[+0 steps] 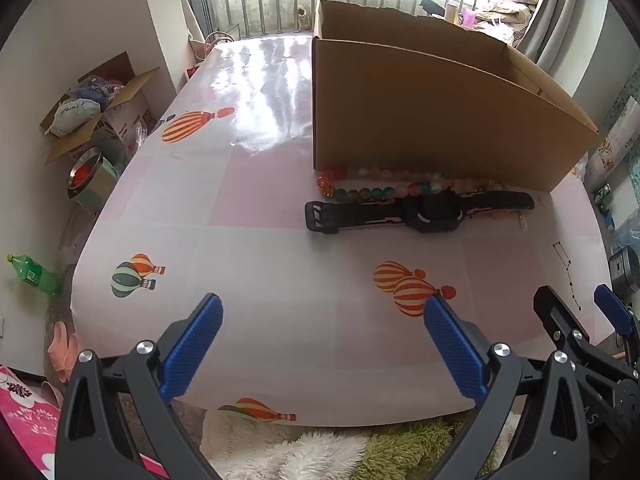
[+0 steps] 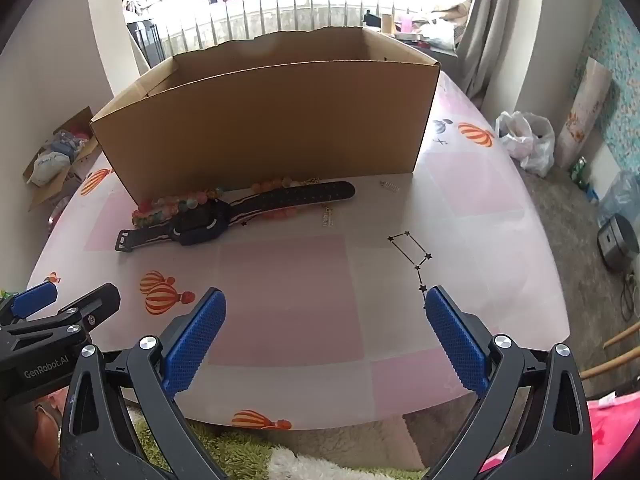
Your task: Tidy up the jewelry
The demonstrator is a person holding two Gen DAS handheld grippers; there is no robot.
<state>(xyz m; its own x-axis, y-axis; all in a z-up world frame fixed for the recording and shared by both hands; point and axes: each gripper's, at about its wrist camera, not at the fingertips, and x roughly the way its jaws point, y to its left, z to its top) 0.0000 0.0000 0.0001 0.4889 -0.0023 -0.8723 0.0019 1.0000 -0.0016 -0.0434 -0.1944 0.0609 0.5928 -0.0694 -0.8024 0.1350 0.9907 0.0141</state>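
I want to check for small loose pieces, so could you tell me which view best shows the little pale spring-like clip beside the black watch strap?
The right wrist view: the small pale spring-like clip lies unobstructed near the black wristwatch. The left wrist view shows it only tiny, near the frame's edge.

A balloon-print table (image 1: pixel 280 264) carries a cardboard box (image 1: pixel 432 120), bead strands (image 1: pixel 384 189) and a black watch (image 1: pixel 420 214).
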